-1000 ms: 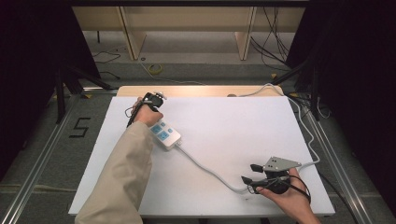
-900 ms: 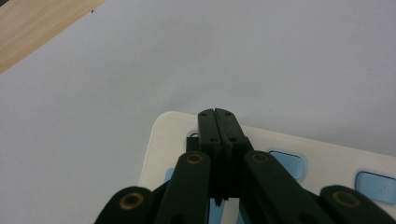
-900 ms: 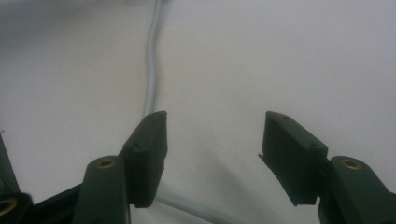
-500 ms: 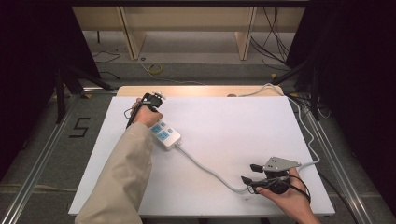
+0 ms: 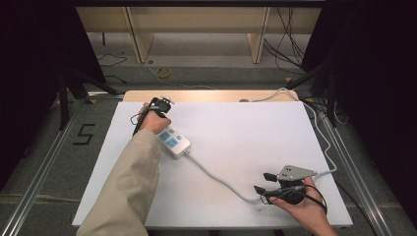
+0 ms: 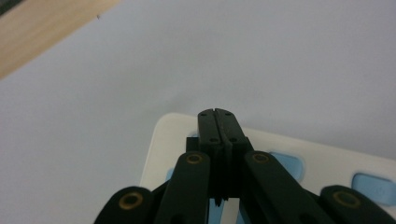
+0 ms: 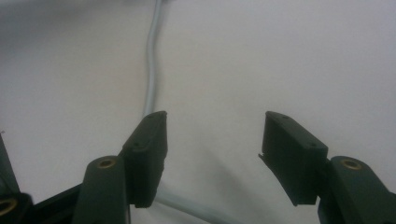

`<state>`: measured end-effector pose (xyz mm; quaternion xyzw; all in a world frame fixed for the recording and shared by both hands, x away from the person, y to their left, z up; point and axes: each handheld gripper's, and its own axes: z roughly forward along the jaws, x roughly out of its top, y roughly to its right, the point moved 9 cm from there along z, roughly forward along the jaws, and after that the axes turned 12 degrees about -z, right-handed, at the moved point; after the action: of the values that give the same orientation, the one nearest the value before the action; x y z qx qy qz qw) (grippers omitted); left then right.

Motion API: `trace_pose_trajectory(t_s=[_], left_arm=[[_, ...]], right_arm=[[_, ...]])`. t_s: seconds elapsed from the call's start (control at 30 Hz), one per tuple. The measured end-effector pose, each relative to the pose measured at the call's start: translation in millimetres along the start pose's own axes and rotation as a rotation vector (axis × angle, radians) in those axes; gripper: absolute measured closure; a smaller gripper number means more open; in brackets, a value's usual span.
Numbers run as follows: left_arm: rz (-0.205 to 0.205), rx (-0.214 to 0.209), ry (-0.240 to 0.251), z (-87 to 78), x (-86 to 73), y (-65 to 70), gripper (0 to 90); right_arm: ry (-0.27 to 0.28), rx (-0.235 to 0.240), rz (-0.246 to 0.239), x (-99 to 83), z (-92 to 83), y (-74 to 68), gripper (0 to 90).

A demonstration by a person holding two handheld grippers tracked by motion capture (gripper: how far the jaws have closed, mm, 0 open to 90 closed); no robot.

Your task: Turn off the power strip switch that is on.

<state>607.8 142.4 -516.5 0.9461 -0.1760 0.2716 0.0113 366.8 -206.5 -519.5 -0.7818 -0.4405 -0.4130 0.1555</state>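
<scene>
Landmark: we place everything against the power strip (image 5: pixel 172 141), a white block with blue switch pads lying on the white worktop (image 5: pixel 236 128), toward its left and far part.

Floor marking: left of the worktop, and of the strip, we read a black "5" (image 5: pixel 83 133) on the grey floor; it is the only legible writing we find.

Left claw: the left claw (image 6: pixel 217 113) sits over the strip's far end, its two black jaws pressed together with nothing between them. In the high view the person's left hand (image 5: pixel 153 121) covers it at that same end.

Power strip, handling: we judge it a rigid plastic shell, light and fairly smooth, so it may slide on the worktop if pushed. We would pinch it across its narrow width, near the middle, clear of the pads.

Labels on the strip: the blue pads carry faint marks, too small for us to read. We see no brand.

Cord: a pale grey cord (image 5: pixel 216 175) leaves the strip's near end and curves right. We expect it to be limp and springy, dragging on the strip when lifted.

Right claw: well right of the strip and nearer the person, the right claw (image 7: pixel 212 140) has its jaws spread wide and empty, the cord passing beside one jaw.
</scene>
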Motion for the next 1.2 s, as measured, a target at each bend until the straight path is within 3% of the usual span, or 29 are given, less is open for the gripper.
trace_pose_trajectory(t_s=[0.27,0.37,0.67,1.03,1.2], left_arm=[[-0.003,-0.004,0.019,-10.6,-3.0,-5.0,89.5],[-0.005,-0.007,0.024,-16.6,-2.8,-5.0,83.3],[0.008,-0.013,0.063,-36.2,-3.0,-1.1,79.3],[-0.025,-0.069,0.085,-55.1,-12.4,3.4,62.6],[-0.039,-0.129,0.093,-62.3,-20.2,8.6,55.3]], right_arm=[[-0.001,-0.001,0.0,0.4,0.4,-0.6,41.4],[-0.002,0.001,-0.005,0.5,0.7,-1.0,41.4],[-0.004,0.001,-0.002,0.6,0.9,-1.5,41.5],[-0.003,0.001,-0.001,0.4,1.2,-1.3,41.4],[-0.005,0.002,-0.001,0.1,1.4,-1.4,41.4]])
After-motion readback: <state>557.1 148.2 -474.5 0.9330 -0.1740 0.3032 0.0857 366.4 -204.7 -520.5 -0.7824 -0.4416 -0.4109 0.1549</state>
